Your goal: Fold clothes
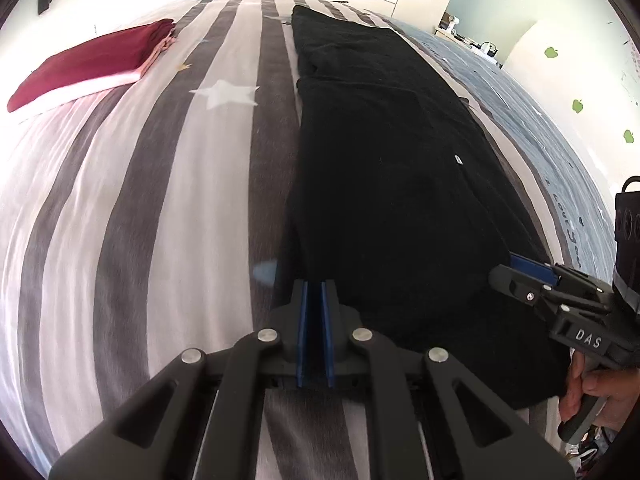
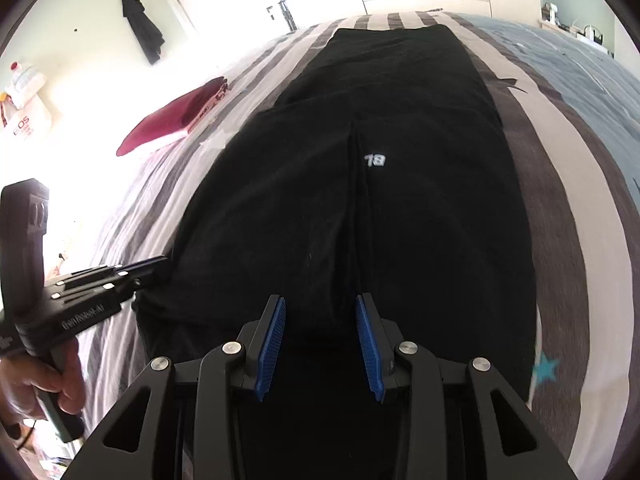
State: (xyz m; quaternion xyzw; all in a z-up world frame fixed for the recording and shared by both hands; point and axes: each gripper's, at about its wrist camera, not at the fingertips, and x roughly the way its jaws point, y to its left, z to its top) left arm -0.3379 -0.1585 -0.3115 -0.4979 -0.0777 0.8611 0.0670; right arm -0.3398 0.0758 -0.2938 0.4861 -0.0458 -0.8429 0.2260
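Black garment (image 2: pixel 360 184) spread lengthwise down the striped bedspread (image 1: pixel 168 208), white "18" (image 2: pixel 375 160) printed near its middle. Left gripper (image 1: pixel 315 292) at the garment's near left edge, blue pads nearly together, a thin gap between; whether cloth sits in that gap, cannot tell. Right gripper (image 2: pixel 321 308) low over the garment's near end, pads spread wide, nothing between. Folded red clothes (image 1: pixel 92 64) stacked well left of the garment. Hand (image 2: pixel 44 384) wrapped on the left gripper's handle.
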